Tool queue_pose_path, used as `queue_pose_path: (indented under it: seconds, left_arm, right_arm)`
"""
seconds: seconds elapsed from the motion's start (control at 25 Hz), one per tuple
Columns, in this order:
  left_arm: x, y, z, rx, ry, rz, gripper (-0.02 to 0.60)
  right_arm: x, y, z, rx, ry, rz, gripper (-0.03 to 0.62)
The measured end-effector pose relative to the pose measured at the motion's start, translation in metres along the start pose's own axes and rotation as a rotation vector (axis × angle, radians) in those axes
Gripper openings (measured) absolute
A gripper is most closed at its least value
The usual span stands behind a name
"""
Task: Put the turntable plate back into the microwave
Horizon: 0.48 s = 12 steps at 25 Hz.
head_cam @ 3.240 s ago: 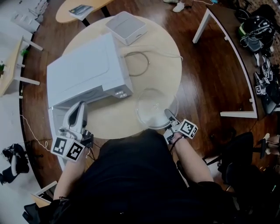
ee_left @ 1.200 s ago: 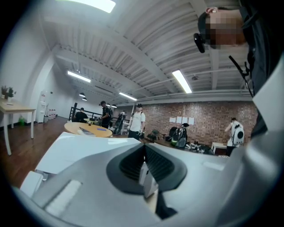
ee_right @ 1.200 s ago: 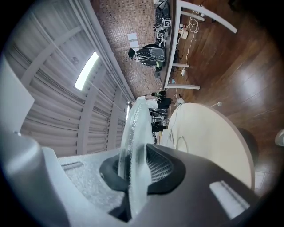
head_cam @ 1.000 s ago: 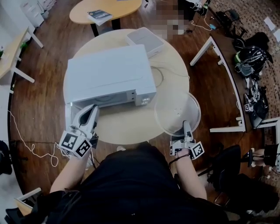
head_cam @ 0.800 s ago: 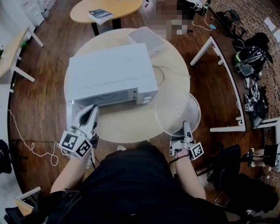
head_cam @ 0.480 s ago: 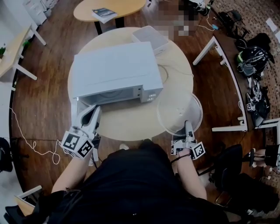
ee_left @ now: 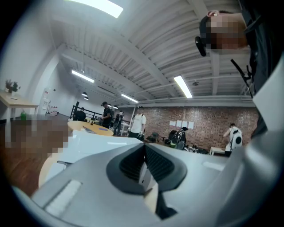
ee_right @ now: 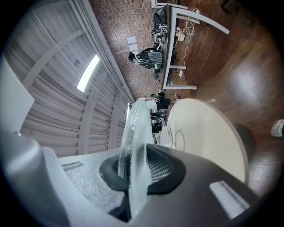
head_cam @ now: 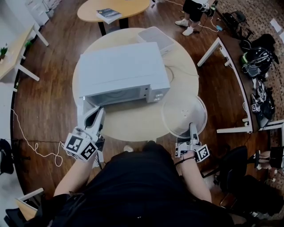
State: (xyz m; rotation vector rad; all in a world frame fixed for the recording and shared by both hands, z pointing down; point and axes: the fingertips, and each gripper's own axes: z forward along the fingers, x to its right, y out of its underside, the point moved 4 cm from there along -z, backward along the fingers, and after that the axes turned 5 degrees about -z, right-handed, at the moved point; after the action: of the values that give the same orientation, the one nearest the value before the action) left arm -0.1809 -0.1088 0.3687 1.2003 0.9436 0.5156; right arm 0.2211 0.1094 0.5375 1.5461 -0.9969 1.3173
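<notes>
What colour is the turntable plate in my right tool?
The turntable plate is clear, colourless glass; head view shows it best.

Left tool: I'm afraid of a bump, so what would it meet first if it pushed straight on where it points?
Probably the microwave: the left tool aims into its open front, by the door it seems to grip. Depth is hard to judge from above.

No writing can be read anywhere here.
The microwave (head_cam: 120, 71) panel, the book (head_cam: 108, 13) on the far table (head_cam: 133, 6) and the sheets (ee_left: 184, 124) on the brick wall (ee_left: 208, 131) are too small; the marker cubes (head_cam: 80, 147) show only black-and-white squares.
</notes>
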Motion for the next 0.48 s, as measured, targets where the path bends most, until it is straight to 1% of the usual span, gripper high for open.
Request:
queue_pose_path:
  seconds: [0.16, 0.48]
  left_arm:
    - [0.006, 0.012, -0.008, -0.013, 0.016, 0.002, 0.006]
    - [0.011, 0.01, -0.022, 0.002, 0.032, 0.018, 0.006]
  right_arm:
    - [0.0, 0.01, -0.003, -0.018, 0.008, -0.008, 0.034]
    - [0.004, 0.023, -0.012, -0.039, 0.012, -0.012, 0.034]
